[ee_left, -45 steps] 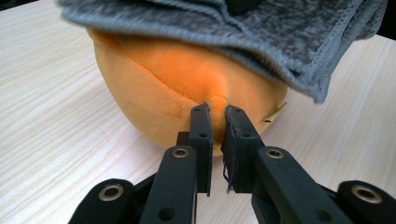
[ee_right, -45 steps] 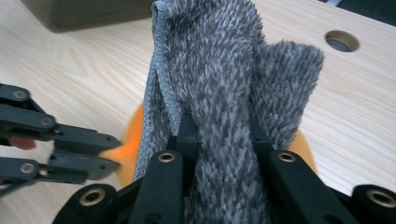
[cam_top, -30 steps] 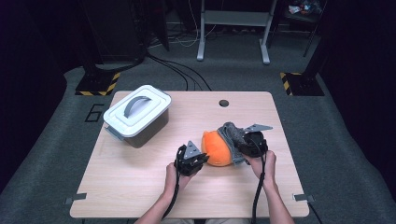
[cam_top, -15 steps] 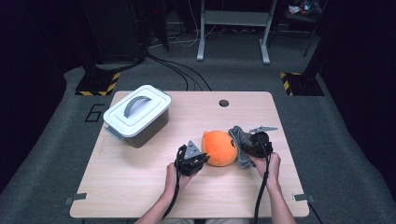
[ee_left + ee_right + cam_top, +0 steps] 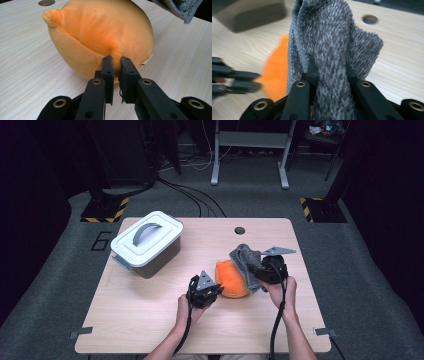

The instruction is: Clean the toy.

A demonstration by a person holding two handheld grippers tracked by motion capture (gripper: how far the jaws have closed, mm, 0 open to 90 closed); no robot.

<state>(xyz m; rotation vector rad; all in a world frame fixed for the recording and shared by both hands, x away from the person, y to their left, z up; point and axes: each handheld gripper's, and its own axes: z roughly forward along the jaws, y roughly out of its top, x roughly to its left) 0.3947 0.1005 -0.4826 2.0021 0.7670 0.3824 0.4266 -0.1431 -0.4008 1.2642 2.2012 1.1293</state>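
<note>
wood table (image 5: pixel 150 320) carries the orange plush (image 5: pixel 231 279) at centre. the left gripper (image 5: pixel 204 291), at its eight o'clock, pinches a plush fold; the right gripper (image 5: pixel 267 270), at three o'clock, clamps the grey cloth (image 5: pixel 245 257) draped against the plush.

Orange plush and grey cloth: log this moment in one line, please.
left gripper: shut on orange plush | right gripper: shut on grey cloth, raised beside plush | lidded box: untouched on table

obstacle: lidded box (image 5: pixel 146 245) far-left | free: bare table (image 5: pixel 135 320) near-left
</note>
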